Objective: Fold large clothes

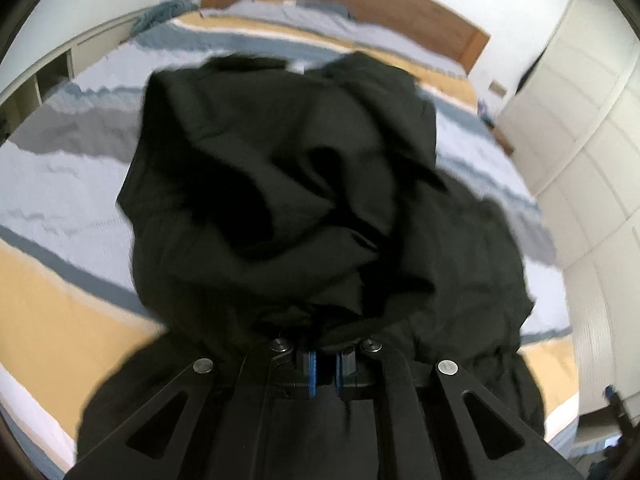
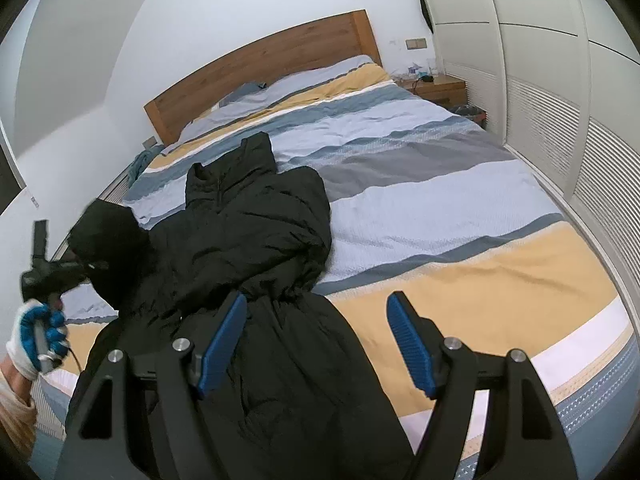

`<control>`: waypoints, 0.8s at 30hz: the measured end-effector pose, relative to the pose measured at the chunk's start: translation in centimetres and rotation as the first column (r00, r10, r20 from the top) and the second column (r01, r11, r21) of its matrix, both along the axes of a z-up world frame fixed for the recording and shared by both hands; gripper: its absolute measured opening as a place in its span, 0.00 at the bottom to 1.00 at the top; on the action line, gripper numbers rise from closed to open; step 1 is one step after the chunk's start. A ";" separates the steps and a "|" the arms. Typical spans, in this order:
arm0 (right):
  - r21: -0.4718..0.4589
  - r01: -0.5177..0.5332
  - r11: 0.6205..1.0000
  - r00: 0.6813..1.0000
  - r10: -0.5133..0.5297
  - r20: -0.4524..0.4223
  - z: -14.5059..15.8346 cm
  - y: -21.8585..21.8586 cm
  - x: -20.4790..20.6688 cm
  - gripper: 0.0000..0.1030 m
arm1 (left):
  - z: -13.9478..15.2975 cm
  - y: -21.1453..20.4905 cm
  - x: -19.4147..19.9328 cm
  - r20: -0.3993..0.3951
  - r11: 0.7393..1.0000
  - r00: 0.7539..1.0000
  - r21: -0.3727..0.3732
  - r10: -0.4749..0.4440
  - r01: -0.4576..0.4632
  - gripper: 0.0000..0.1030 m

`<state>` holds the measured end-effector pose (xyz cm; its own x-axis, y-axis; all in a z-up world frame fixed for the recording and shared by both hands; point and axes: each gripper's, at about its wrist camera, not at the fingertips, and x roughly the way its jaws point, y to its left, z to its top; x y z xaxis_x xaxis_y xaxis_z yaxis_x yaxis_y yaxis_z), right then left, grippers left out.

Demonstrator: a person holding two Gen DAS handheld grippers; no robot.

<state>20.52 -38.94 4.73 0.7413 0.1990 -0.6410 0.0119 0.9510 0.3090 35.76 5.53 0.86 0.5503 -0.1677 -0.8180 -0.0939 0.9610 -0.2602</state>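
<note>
left gripper (image 1: 325, 364) pinched the black coat (image 2: 256, 240) sleeve (raised to fold inward) | right gripper (image 2: 316, 344) spread, empty, above hem | coat flat on bed (image 2: 440, 200)

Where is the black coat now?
The black coat lies on the striped bed, left side in the right wrist view; the left gripper pinches its fabric.

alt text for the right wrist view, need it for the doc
The open right gripper hovers over a black coat spread on a striped bed. At left, a gloved hand holds the left gripper, shut on a raised part of the coat.
</note>
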 end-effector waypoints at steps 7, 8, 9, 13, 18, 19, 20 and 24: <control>0.000 0.004 1.000 1.000 -0.004 -0.021 -0.9 -0.3 -1.0 0.70 | -2.3 -2.6 -2.5 -0.064 0.988 0.994 0.120 -0.093 0.100 0.15; 0.000 0.004 1.000 1.000 -0.004 -0.021 -0.8 -0.1 -1.2 0.70 | -2.0 -2.7 -3.2 -0.062 0.988 0.992 0.102 -0.110 0.115 0.27; -0.004 0.000 1.000 1.000 0.000 -0.020 -0.6 0.2 -1.6 0.70 | -1.7 -2.9 -3.6 -0.056 0.988 0.991 0.082 -0.124 0.128 0.39; -0.024 -0.026 0.999 1.000 0.026 -0.005 0.7 1.5 -2.8 0.70 | 0.4 -1.9 -6.2 -0.011 0.986 0.989 0.082 -0.147 0.147 0.49; -0.031 -0.077 0.997 0.997 0.077 0.020 2.8 4.7 -3.6 0.70 | 3.6 2.3 -8.1 0.035 0.988 0.994 0.117 -0.107 0.103 0.50; -0.038 -0.089 0.995 0.996 0.090 0.024 3.2 5.5 -3.5 0.70 | 4.5 3.4 -8.1 0.048 0.989 0.995 0.123 -0.092 0.086 0.50; -0.047 -0.104 0.994 0.994 0.105 0.029 3.7 6.5 -3.3 0.70 | 5.4 4.5 -8.2 0.061 0.990 0.995 0.124 -0.076 0.068 0.50; -0.068 -0.169 0.983 0.983 0.173 0.053 5.1 10.9 -1.5 0.70 | 8.2 8.3 -7.8 0.107 0.991 0.994 0.129 -0.035 0.021 0.52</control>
<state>18.97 -28.09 9.88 0.7364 0.2869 -0.6127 -0.1692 0.9550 0.2438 27.92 13.84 9.10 0.6336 -0.0827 -0.7692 -0.0444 0.9887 -0.1429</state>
